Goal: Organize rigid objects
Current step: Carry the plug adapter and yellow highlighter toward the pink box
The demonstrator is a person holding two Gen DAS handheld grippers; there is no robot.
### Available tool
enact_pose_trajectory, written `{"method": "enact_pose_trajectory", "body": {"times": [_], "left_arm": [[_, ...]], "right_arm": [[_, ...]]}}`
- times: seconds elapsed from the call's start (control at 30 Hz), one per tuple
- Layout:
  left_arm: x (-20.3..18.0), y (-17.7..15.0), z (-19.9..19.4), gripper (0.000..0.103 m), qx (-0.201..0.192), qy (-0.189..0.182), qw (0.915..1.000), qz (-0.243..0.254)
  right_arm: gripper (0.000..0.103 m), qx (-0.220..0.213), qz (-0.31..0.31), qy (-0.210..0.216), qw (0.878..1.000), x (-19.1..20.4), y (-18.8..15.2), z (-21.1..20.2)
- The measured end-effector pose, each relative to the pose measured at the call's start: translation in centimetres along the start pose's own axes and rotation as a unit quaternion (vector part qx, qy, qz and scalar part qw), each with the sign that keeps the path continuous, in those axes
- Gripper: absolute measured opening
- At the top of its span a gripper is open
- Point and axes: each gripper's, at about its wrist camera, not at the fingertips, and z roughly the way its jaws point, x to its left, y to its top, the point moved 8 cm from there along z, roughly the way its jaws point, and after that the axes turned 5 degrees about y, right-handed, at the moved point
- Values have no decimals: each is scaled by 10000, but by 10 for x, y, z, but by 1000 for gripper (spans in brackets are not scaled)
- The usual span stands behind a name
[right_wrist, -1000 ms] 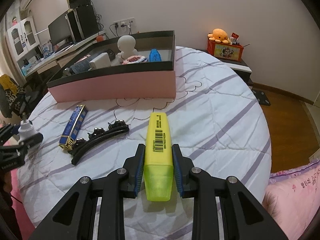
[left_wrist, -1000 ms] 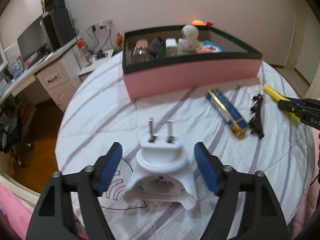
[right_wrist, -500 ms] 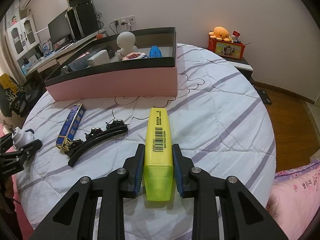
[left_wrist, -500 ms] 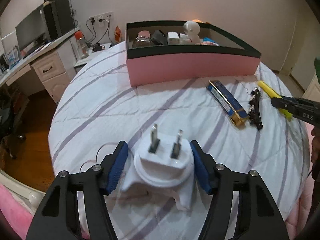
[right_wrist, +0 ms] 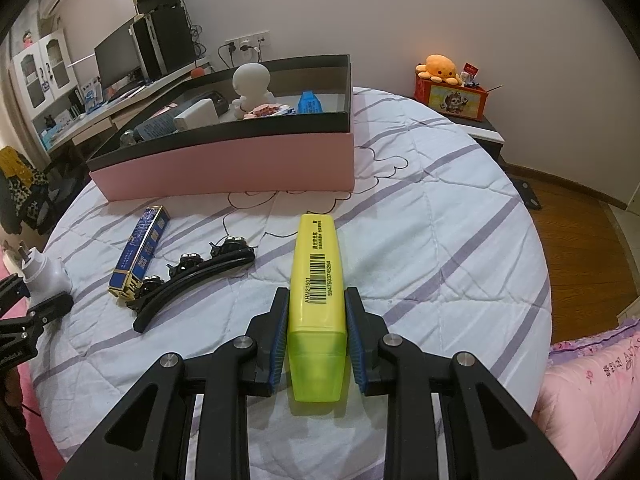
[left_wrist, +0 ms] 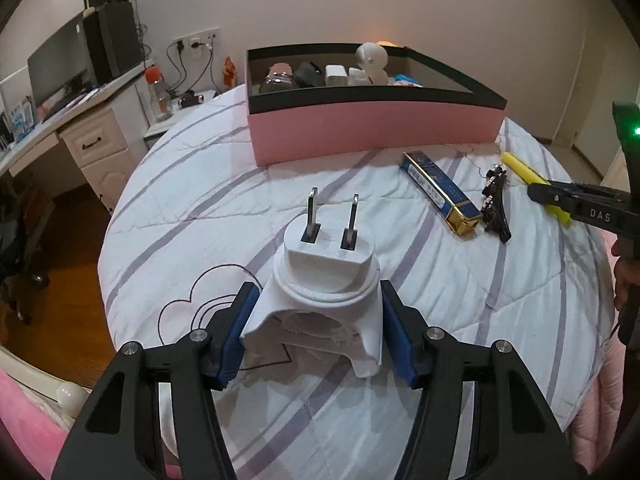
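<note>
Plug adapter, white plastic with two metal prongs (left_wrist: 326, 280), sits prongs-up on the white quilt with lilac stripes (left_wrist: 480, 300), near its front left edge, and your left gripper (left_wrist: 316, 336) has it between the blue pads (left_wrist: 236, 336); the jaws have just been closing and both pads now meet the flared white base, so you are clamped on it. In the right wrist view the same adapter shows small at the far left edge. Highlighter, fluorescent yellow with a barcode label and translucent green cap (right_wrist: 318, 296), lies lengthwise in your right gripper (right_wrist: 318, 328), pads pressed flat against both its sides just above the cap, jaws drawn close together around it; whether it rests on the quilt or rides just above, you cannot tell. Between your two grippers lie a long blue and gold rectangular carton (left_wrist: 440, 192) and, just beside it on the right, a black curved hair clip with small dark beads (left_wrist: 494, 208); the two look close to touching at the carton's near end. Beyond them stands a shallow pink box with a black rim (left_wrist: 372, 128), holding a white round-headed figurine (right_wrist: 252, 88), a white rectangular block (right_wrist: 196, 114), a blue packet (right_wrist: 310, 102) and some darker items too small to name. Your hand shows partly at the right edge of the left view.
</note>
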Motion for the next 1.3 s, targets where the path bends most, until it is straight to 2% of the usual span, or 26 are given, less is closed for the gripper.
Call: {"method": "enact_pose_trajectory", "body": {"times": [0.33, 0.7, 1.03, 1.13, 1.27, 1.3], "left_arm": [[-10, 22, -15, 60, -229, -364, 9991, -10], [-18, 59, -30, 60, -528, -527, 9972, 89], [-33, 127, -40, 60, -970, -636, 9925, 384], [-36, 149, -30, 60, -960, -653, 9922, 463], [-42, 173, -7, 60, -797, -884, 9916, 509], [-43, 177, 1, 60, -756, -825, 9922, 552]], "right_arm": [[27, -150, -24, 76, 9999, 4, 2, -9], [27, -566, -261, 230, 9978, 19, 22, -41], [27, -897, -633, 342, 9934, 38, 69, -58], [27, -898, -767, 358, 9924, 41, 86, -52], [27, -850, -888, 349, 9918, 41, 109, -39], [27, -847, -921, 333, 9916, 40, 115, -34]]}}
